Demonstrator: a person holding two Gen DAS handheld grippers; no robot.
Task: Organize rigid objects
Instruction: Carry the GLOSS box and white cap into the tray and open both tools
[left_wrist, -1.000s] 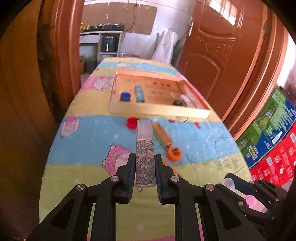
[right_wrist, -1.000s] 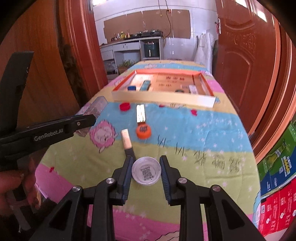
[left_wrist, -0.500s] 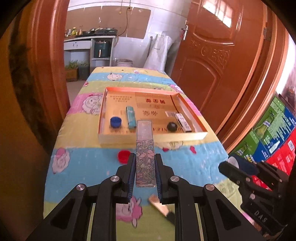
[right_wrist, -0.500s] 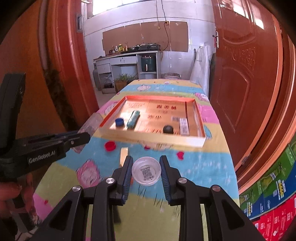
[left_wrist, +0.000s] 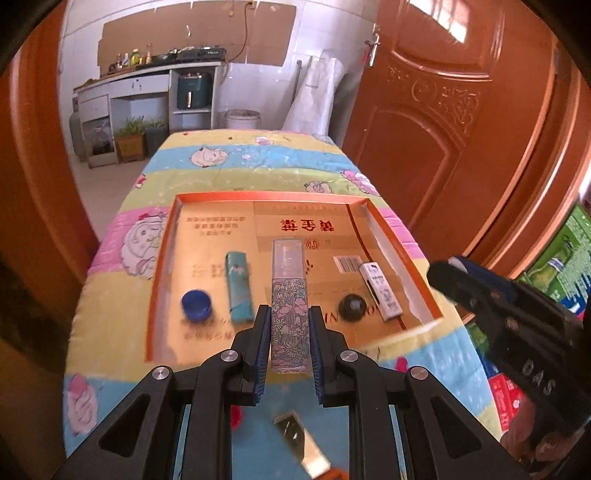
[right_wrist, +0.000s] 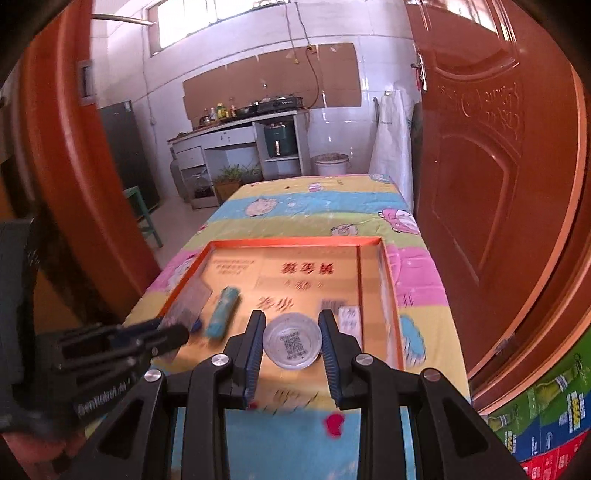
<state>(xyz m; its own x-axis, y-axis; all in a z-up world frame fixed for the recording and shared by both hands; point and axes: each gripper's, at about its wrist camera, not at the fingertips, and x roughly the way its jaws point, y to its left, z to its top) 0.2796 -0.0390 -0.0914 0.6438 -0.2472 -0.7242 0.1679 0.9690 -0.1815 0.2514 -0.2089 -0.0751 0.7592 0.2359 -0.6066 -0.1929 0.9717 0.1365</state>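
The left gripper (left_wrist: 288, 325) clasps a floral bottle (left_wrist: 289, 317), the right gripper (right_wrist: 291, 343) a clear cap (right_wrist: 291, 345), both over the tray's (left_wrist: 402, 254) near edge; four items lie inside, a few remain on the blanket.

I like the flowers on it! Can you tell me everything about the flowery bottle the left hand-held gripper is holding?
The flowery bottle is a slim, flat-sided stick shape, covered in a pink, teal and green flower print. Its far end is a clear, see-through cap, probably plastic. It points straight away from the camera, lengthwise between the two blue pads of the left hand-held gripper, which is shut on its lower half. It hangs above the near part of the orange box, touching nothing else.
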